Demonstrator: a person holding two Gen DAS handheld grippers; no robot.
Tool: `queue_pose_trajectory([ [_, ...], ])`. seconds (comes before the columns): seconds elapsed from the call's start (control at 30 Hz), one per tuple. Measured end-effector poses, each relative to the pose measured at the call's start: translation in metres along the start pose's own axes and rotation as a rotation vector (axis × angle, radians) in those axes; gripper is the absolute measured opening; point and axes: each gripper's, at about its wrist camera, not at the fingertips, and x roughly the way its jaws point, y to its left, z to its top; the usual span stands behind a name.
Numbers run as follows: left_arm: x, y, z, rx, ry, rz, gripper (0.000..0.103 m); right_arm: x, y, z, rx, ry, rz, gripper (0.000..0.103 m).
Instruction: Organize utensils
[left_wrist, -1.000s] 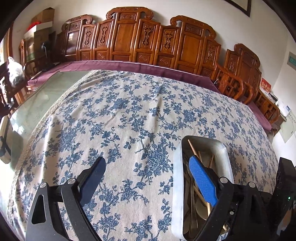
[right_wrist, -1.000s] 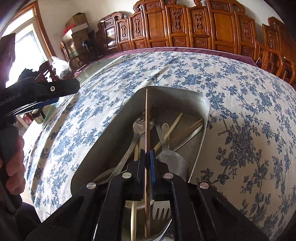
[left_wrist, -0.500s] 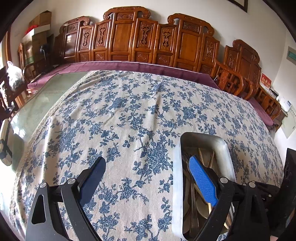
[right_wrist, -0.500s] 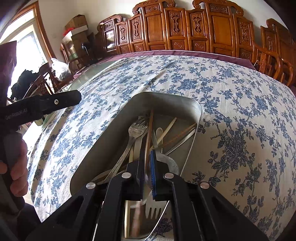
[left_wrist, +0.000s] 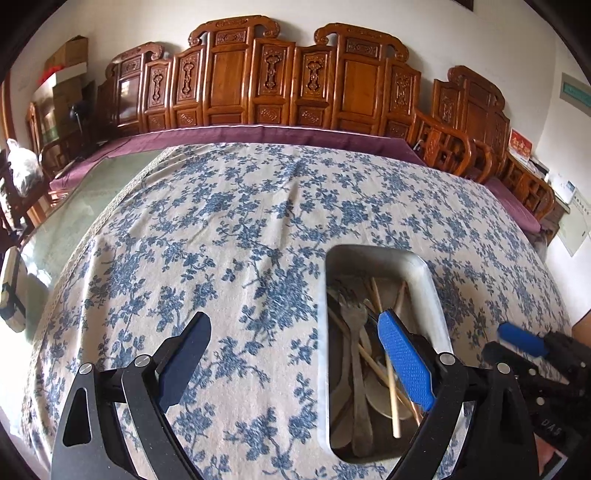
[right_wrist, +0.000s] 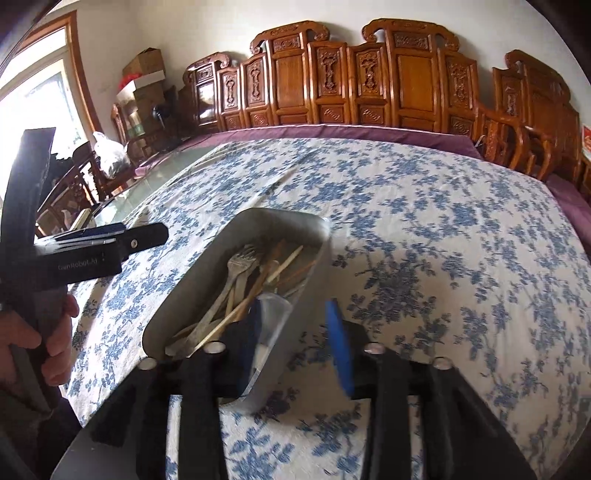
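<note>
A metal tray (left_wrist: 323, 369) lies on the blue-flowered tablecloth and holds a fork (left_wrist: 354, 332), wooden chopsticks (left_wrist: 384, 373) and spoons. My left gripper (left_wrist: 295, 362) is open wide, its blue pad over the tray and its dark pad over bare cloth. In the right wrist view the tray (right_wrist: 184, 295) shows the fork (right_wrist: 236, 266) and chopsticks (right_wrist: 236, 314) loose inside. My right gripper (right_wrist: 295, 347) hangs above the tray's near right rim. Its jaws are opening and nothing is gripped between them. It also shows at the right as the right gripper (left_wrist: 513, 347).
A hand (right_wrist: 55, 332) holds the left gripper (right_wrist: 155, 234) at the left edge. Carved wooden chairs (left_wrist: 280, 81) line the far side, with a purple cloth edge (left_wrist: 258, 134) before them. A glass tabletop (left_wrist: 74, 206) lies bare beyond the cloth's left edge.
The right gripper let go of the chopstick it held, which now lies in the tray, and drew up and to the right with its jaws parting. The left gripper shifted a little sideways.
</note>
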Motion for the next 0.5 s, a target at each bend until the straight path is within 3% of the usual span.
queue_pose_trajectory([
  [0.03, -0.004, -0.006, -0.002, 0.011, 0.002, -0.001, 0.092, -0.007, -0.004, -0.002, 0.006, -0.004, -0.011, 0.056],
  [0.1, -0.012, -0.016, -0.007, 0.031, -0.004, 0.001, 0.095, -0.019, -0.01, -0.006, 0.012, -0.004, -0.022, 0.058],
  [0.27, -0.031, -0.042, -0.028, 0.06, 0.02, 0.002, 0.095, -0.053, -0.022, -0.017, 0.026, -0.03, -0.071, 0.083],
  [0.43, -0.056, -0.068, -0.043, 0.106, 0.022, 0.01, 0.095, -0.083, -0.03, -0.026, 0.039, -0.062, -0.108, 0.1],
  [0.5, -0.069, -0.077, -0.047, 0.11, 0.019, -0.005, 0.095, -0.099, -0.032, -0.03, 0.044, -0.082, -0.126, 0.1],
])
